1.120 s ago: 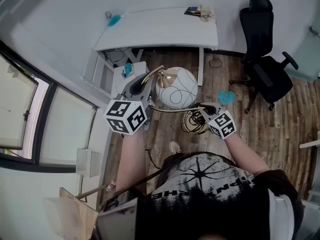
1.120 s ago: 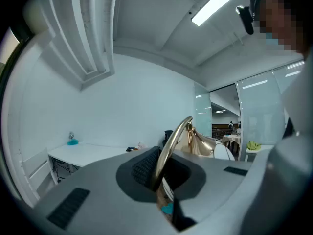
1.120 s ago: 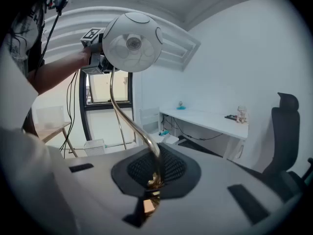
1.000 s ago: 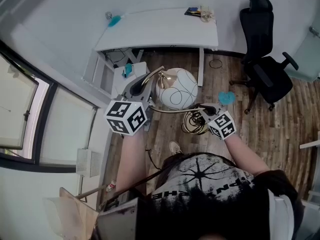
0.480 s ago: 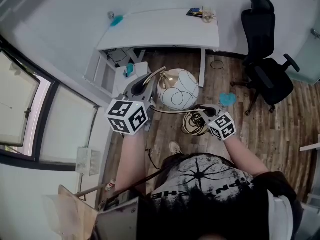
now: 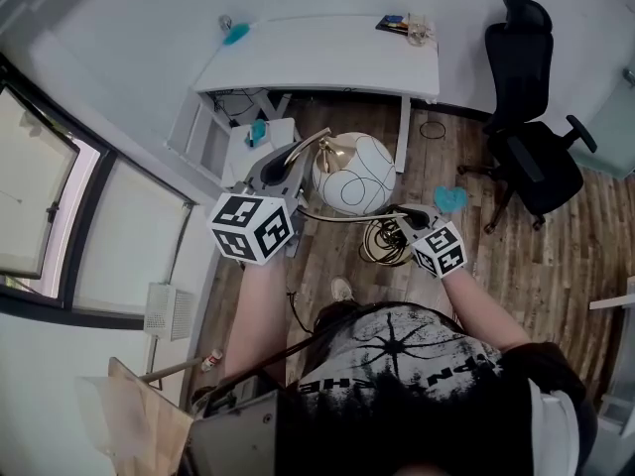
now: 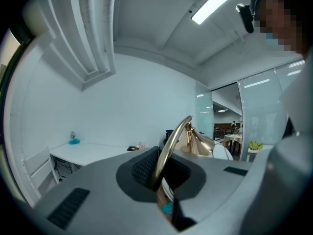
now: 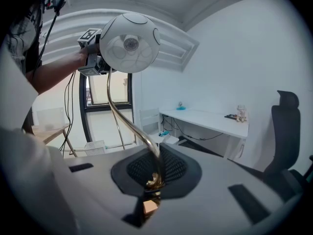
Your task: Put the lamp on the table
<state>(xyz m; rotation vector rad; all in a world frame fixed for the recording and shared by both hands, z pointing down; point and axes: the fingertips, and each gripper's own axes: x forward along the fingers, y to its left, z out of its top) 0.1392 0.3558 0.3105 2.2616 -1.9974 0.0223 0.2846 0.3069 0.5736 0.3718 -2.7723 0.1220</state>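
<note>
The lamp has a white globe shade [image 6: 354,174] with thin black lines, a curved brass stem [image 6: 342,216] and a coiled brass base [image 6: 382,242]. It hangs in the air above the wood floor, held by both grippers. My left gripper [image 6: 285,167] is shut on the upper brass arc [image 7: 168,151] beside the shade. My right gripper [image 6: 410,220] is shut on the lower stem [image 8: 154,173] near the base. The globe [image 8: 129,42] shows above the right jaws. The white table [image 6: 317,59] stands ahead against the wall, apart from the lamp.
A black office chair [image 6: 536,137] stands at the right. A small white cabinet [image 6: 248,152] sits by the table's left legs. Small items [image 6: 407,25] lie on the table's far right corner, and a teal thing [image 6: 235,35] at its left. Another teal thing [image 6: 451,198] lies on the floor.
Both grippers keep their hold on the lamp. The head view has shifted slightly, so the table and the chair sit a little further right in the frame.
</note>
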